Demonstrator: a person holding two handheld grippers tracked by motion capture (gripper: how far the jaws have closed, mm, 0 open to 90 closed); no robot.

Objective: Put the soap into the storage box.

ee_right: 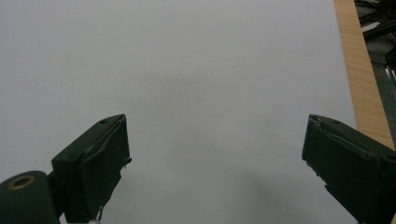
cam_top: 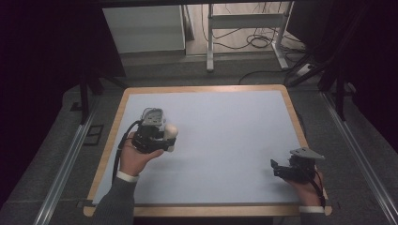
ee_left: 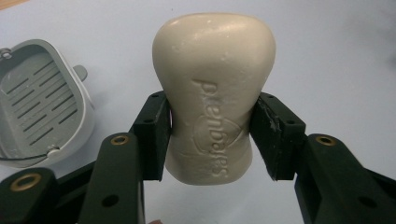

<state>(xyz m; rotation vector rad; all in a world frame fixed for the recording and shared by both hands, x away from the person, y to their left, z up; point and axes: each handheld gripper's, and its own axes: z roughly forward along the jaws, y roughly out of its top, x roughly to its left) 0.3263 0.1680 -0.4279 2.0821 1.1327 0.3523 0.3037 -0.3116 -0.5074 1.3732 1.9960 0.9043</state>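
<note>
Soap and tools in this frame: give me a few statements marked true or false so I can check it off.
1. The left tool is shut on the soap. True.
2. The soap lies in the dish. False: it is held in the tool, and the dish beside it has nothing in it.
3. The right tool holds a sponge. False: its jaws stand open with nothing between them.
4. The soap has a brand name pressed into its face. True.
5. The right tool is near the table's right edge. True.
6. The dish has a solid floor. False: its floor is slotted.
</note>
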